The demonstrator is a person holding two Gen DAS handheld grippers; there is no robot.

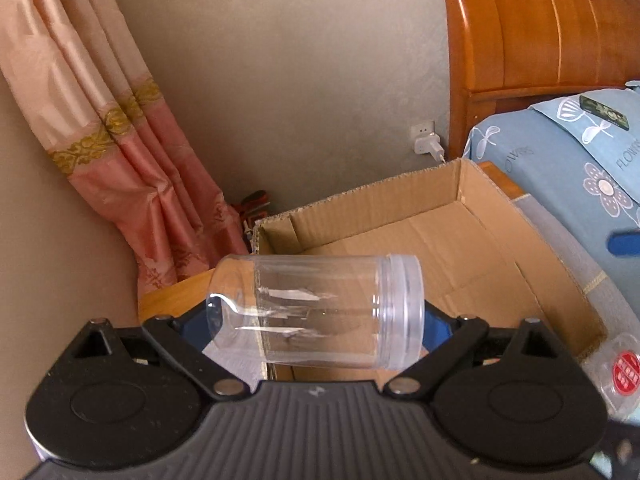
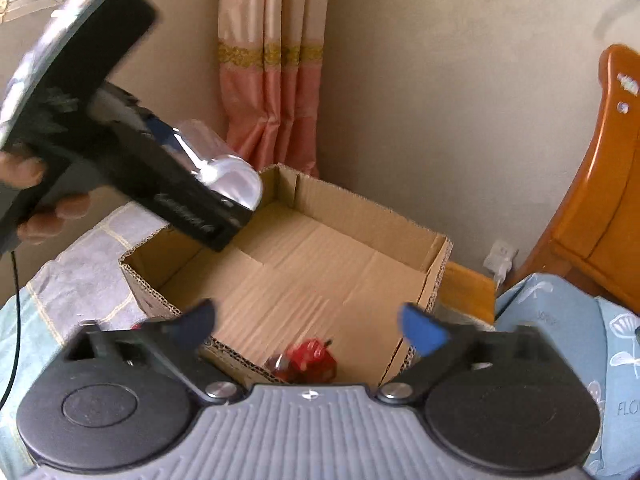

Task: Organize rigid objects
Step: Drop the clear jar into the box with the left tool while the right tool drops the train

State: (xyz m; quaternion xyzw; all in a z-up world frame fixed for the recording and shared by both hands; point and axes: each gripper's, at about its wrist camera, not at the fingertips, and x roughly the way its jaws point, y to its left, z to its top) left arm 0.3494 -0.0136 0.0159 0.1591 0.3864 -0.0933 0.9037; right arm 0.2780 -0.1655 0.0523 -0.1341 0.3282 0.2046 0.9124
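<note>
My left gripper point(image 1: 316, 316) is shut on a clear plastic jar point(image 1: 320, 312), held sideways with its lid to the right, above the near edge of an open cardboard box point(image 1: 440, 240). In the right wrist view the left gripper point(image 2: 224, 184) and the jar point(image 2: 224, 168) hang over the box's far left corner point(image 2: 312, 256). My right gripper point(image 2: 308, 324) is open and empty, just above the box's near rim. A red object point(image 2: 308, 360) lies inside the box at its near side.
The box sits on a bed with a patchwork cover point(image 2: 80, 264). Blue flowered pillows point(image 1: 560, 168) lie to the right, a wooden headboard point(image 1: 540, 28) behind them. A clear container with a red label point(image 1: 620, 372) lies right of the box. A pink curtain point(image 1: 100, 128) hangs at the wall.
</note>
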